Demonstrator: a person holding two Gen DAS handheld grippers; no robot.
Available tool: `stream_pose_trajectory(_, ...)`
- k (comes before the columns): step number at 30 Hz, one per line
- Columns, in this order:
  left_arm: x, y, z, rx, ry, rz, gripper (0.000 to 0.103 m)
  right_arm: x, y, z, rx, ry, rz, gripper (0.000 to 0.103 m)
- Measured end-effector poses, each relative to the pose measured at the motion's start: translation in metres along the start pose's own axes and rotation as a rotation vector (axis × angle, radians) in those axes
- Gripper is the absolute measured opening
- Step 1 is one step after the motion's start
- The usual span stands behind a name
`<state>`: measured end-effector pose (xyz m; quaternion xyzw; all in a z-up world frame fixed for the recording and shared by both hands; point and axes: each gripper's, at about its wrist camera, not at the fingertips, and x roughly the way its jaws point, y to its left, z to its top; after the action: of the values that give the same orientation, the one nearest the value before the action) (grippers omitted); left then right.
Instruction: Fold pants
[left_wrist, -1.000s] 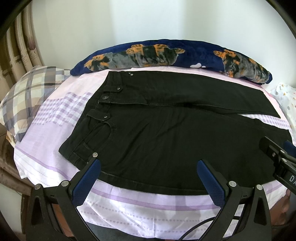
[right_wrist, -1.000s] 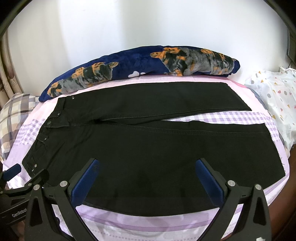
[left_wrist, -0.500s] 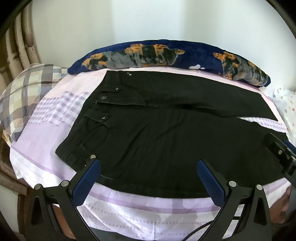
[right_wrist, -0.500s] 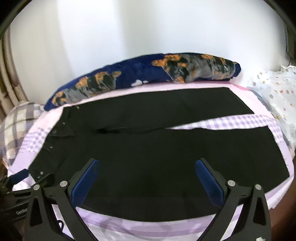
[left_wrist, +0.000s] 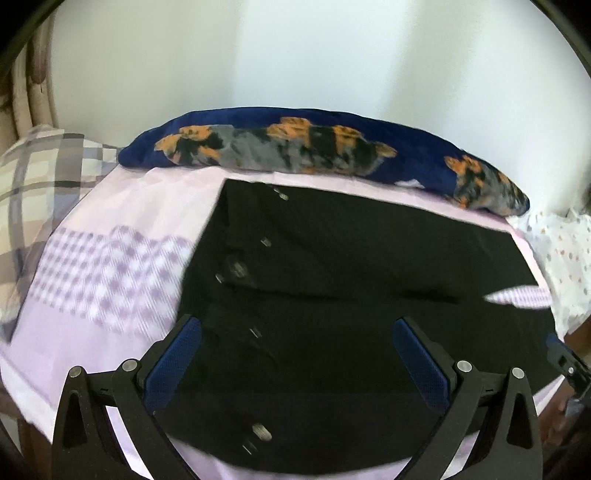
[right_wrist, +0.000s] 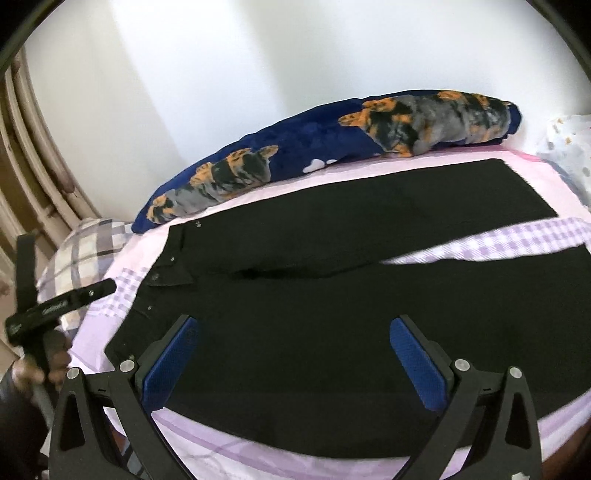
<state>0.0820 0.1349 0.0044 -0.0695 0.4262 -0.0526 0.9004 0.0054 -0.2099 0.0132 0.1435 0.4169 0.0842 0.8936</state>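
Observation:
Black pants (left_wrist: 351, 295) lie flat on the bed, waistband to the left, legs running right in a narrow V; they also show in the right wrist view (right_wrist: 351, 295). My left gripper (left_wrist: 295, 354) is open and empty, hovering over the waistband and hip area near the front edge. My right gripper (right_wrist: 293, 352) is open and empty over the near leg's thigh. The left gripper also shows at the left edge of the right wrist view (right_wrist: 55, 302). The right gripper's tip shows at the right edge of the left wrist view (left_wrist: 565, 362).
The bed has a lilac checked sheet (left_wrist: 103, 273). A long navy bolster with orange and grey print (left_wrist: 314, 151) lies along the white wall. A plaid pillow (left_wrist: 33, 173) is at left; a white dotted cloth (left_wrist: 565, 258) is at right. A cane headboard (right_wrist: 33, 177) stands left.
Both grippers have moved forward and tilted up over the pants. The left one now overlaps the waistband; the right one has turned toward the left. Both remain open.

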Motion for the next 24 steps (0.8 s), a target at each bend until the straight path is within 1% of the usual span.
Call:
stream_pose_trajectory(4, 0.024, 0.041, 0.030, -0.053, 0.025, -0.092, 0.099, 0.015, 0.003, 0.024, -0.021, 0.009, -0.026, 0.103)
stream_pose_trajectory(5, 0.032, 0.051, 0.038, -0.069, 0.034, -0.123, 0.093, 0.019, 0.005, 0.030, -0.028, 0.011, -0.032, 0.103)
stream_pose_trajectory(6, 0.042, 0.060, 0.046, -0.085, 0.048, -0.153, 0.084, 0.026, 0.007, 0.037, -0.037, 0.015, -0.033, 0.103)
stream_pose_trajectory(8, 0.065, 0.081, 0.065, -0.123, 0.087, -0.231, 0.074, 0.037, 0.010, 0.047, -0.051, 0.027, -0.031, 0.103)
stream_pose_trajectory(9, 0.077, 0.089, 0.073, -0.138, 0.104, -0.268, 0.071, 0.046, 0.014, 0.053, -0.060, 0.036, -0.027, 0.103)
stream_pose_trajectory(10, 0.085, 0.094, 0.078, -0.147, 0.111, -0.292, 0.071, 0.053, 0.017, 0.057, -0.066, 0.043, -0.024, 0.103)
stream_pose_trajectory(11, 0.099, 0.104, 0.087, -0.160, 0.126, -0.351, 0.071, 0.059, 0.019, 0.060, -0.075, 0.050, -0.024, 0.103)
stream_pose_trajectory(12, 0.109, 0.109, 0.093, -0.161, 0.138, -0.379, 0.071, 0.068, 0.022, 0.064, -0.086, 0.058, -0.019, 0.103)
stream_pose_trajectory(14, 0.124, 0.119, 0.103, -0.154, 0.140, -0.382, 0.071, 0.082, 0.025, 0.070, -0.085, 0.072, -0.009, 0.103)
stream_pose_trajectory(18, 0.161, 0.135, 0.120, -0.090, 0.181, -0.403, 0.071, 0.115, 0.028, 0.079, -0.055, 0.110, 0.006, 0.103)
stream_pose_trajectory(24, 0.200, 0.143, 0.131, -0.040, 0.221, -0.440, 0.071, 0.150, 0.029, 0.088, -0.049, 0.141, 0.001, 0.103)
